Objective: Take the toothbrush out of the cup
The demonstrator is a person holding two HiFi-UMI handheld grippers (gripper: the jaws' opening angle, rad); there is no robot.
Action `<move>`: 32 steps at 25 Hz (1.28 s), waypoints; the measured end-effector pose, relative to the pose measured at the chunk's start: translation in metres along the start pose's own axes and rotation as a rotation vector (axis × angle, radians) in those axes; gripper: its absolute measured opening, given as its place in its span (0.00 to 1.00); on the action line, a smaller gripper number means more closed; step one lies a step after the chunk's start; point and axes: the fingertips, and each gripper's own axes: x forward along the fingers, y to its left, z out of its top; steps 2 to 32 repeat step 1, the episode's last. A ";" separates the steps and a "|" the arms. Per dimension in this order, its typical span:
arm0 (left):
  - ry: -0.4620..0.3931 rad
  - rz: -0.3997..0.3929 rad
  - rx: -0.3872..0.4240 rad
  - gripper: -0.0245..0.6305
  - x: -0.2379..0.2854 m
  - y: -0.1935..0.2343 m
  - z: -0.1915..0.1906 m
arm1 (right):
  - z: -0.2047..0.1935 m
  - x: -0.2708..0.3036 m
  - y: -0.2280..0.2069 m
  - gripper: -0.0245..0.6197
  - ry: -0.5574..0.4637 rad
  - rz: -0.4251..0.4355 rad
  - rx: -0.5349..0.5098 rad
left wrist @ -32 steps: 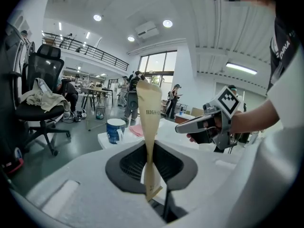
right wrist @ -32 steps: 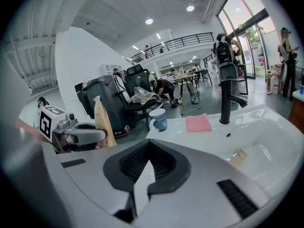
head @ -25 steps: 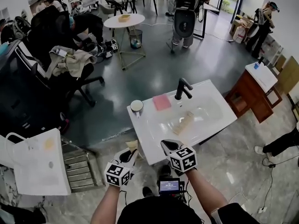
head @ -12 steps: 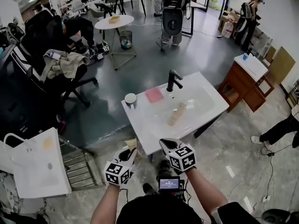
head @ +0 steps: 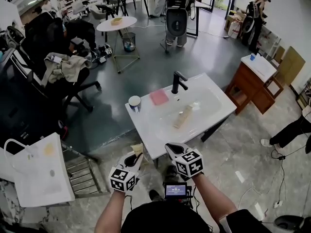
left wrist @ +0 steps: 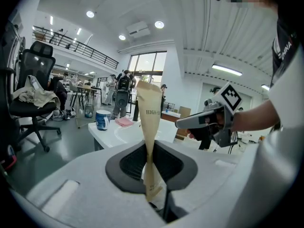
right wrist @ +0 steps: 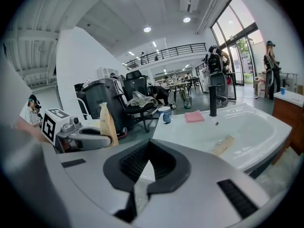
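Observation:
A blue-and-white cup (head: 134,101) stands on the back left corner of the white sink (head: 146,130), also seen as the cup (left wrist: 103,119) and the cup (right wrist: 165,114). I cannot make out a toothbrush in it. My left gripper (head: 134,158) hangs short of the sink's front edge, shut on a tall tan paper packet (left wrist: 151,122) that sticks up between its jaws (left wrist: 151,151). My right gripper (head: 171,149) hovers at the sink's front edge, well short of the cup. Its jaws (right wrist: 148,143) meet with nothing between them.
A tan box (head: 183,116) lies in the basin, a pink cloth (head: 159,97) beside a black faucet (head: 178,81). A white bag (head: 39,171) and metal rack (head: 87,176) stand left. Office chairs, a round table (head: 116,24) and people stand farther off; a wooden cabinet (head: 255,84) is at right.
The head view has shifted, so the sink and cup sit a little higher and further left. Both grippers keep the same stance, and the left still holds the packet.

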 end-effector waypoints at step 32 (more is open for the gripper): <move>0.000 -0.001 0.000 0.11 0.000 0.000 0.000 | 0.000 0.000 0.000 0.05 -0.001 0.000 0.001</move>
